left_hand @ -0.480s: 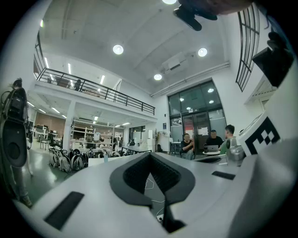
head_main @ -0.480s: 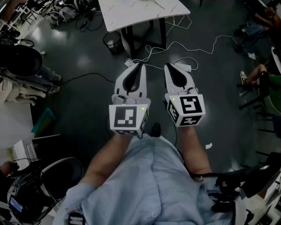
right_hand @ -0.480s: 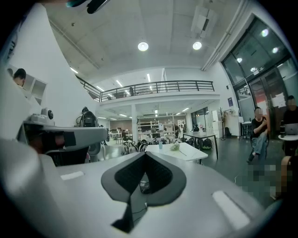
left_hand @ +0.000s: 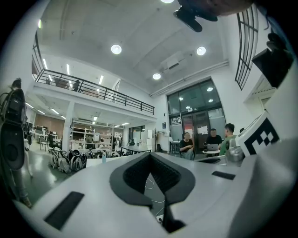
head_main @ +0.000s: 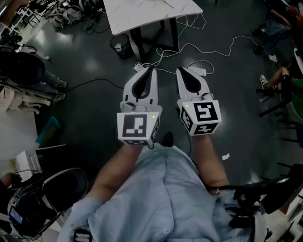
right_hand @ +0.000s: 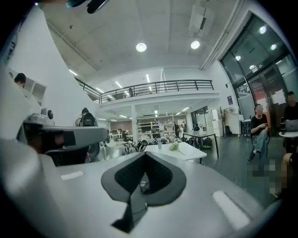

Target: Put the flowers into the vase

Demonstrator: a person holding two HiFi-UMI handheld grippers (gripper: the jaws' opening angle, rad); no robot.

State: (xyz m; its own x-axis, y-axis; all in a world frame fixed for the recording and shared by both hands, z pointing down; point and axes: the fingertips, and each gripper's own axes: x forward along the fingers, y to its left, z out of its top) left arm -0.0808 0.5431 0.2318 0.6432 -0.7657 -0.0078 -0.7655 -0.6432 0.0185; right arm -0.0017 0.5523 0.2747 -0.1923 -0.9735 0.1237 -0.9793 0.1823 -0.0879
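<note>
Both grippers are held level side by side over the dark floor, pointing at a white marble-top table (head_main: 151, 14). My left gripper (head_main: 152, 69) is shut with nothing in it, and so is my right gripper (head_main: 179, 70). In the right gripper view the right gripper (right_hand: 145, 155) has its jaws together, and beyond it the table (right_hand: 186, 152) carries a small pale-blue vase (right_hand: 159, 145) and a bunch of pale flowers (right_hand: 174, 146) lying beside it. In the left gripper view the left gripper (left_hand: 150, 155) is shut too, with the vase (left_hand: 103, 158) small and far off to the left.
A black wire wastebasket (head_main: 121, 45) stands by the table leg. White cables (head_main: 203, 47) and a power strip (head_main: 198, 72) lie on the floor ahead. Seated people (head_main: 279, 78) are at the right, a black chair (head_main: 66, 185) at the lower left.
</note>
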